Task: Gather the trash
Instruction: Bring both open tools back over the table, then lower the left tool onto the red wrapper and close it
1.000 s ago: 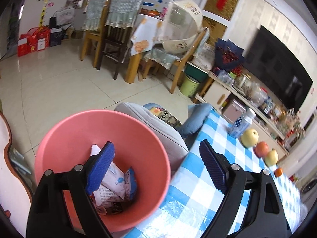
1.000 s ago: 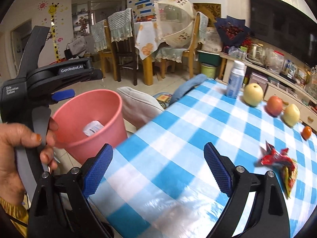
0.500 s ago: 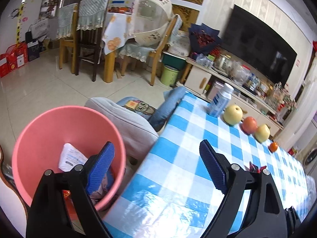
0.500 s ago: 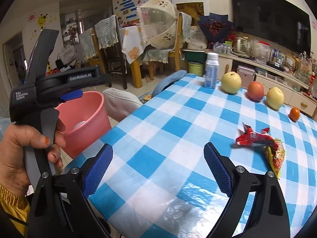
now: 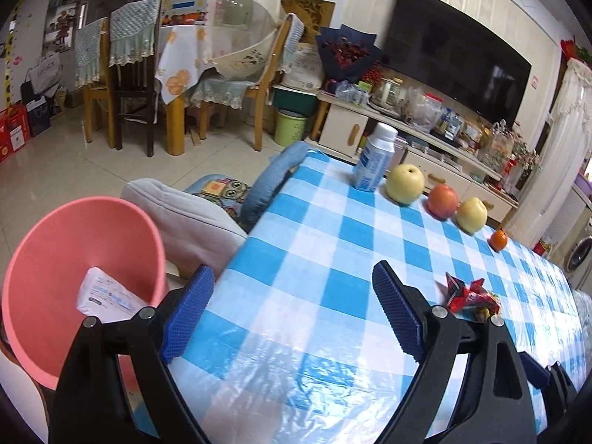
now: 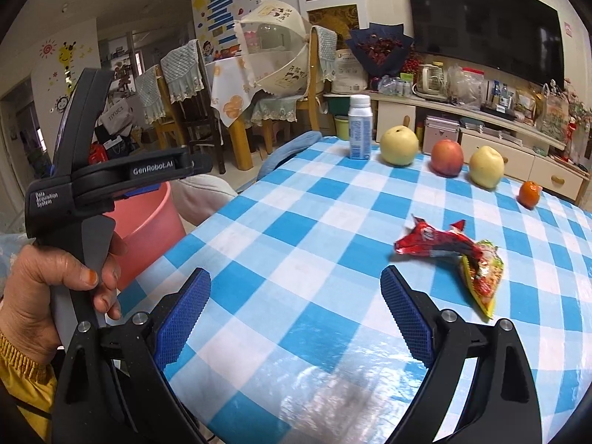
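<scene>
Left wrist view alone looks down into the pink bin [image 5: 74,277], which stands on the floor just off the table's [image 5: 333,333] near corner with a white packet [image 5: 105,296] inside. My left gripper [image 5: 292,307] is spread wide and holds nothing, straddling that table edge. Right wrist view alone shows my left hand [image 6: 55,288] on the handle and both wrappers clearly: a red wrapper [image 6: 433,242] touching a yellow wrapper [image 6: 481,277], lying on the checked cloth nearer me than the fruit row [image 6: 447,157]. My right gripper [image 6: 296,303] is also spread and holding nothing, with bare cloth between it and the wrappers.
</scene>
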Demonstrator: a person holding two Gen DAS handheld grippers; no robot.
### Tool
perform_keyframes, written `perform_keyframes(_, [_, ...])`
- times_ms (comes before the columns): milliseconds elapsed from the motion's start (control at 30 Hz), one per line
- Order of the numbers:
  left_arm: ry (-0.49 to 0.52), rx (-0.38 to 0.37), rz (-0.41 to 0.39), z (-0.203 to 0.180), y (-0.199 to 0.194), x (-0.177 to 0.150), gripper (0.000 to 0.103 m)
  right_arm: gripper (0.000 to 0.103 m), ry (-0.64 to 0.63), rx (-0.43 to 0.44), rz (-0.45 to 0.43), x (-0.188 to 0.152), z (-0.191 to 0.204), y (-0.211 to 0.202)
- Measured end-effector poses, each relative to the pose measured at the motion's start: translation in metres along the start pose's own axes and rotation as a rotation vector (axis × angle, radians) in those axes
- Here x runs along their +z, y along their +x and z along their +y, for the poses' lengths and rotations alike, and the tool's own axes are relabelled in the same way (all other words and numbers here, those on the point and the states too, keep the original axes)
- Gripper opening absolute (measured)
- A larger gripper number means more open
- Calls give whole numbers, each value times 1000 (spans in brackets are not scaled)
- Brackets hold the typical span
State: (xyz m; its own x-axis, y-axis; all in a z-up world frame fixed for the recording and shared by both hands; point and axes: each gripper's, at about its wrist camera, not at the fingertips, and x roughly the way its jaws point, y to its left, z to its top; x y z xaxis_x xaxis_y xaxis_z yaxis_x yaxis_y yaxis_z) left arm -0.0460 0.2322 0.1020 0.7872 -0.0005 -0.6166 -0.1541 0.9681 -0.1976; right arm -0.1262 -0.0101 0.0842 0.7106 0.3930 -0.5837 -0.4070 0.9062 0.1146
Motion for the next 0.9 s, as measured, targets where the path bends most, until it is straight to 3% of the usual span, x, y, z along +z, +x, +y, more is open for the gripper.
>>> perform_keyframes(500, [130,-126,69,-67,13,-19,88,92,76,-85,-53,0,-65,-34])
perform_keyframes(733, [213,-206,111,-107,25,-30,88,92,151,-147,-33,-4,-112,-43])
perform_keyframes(900, [204,-262,141,-128,39,-32,88,92,222,-211,-5,-6,-146,-44])
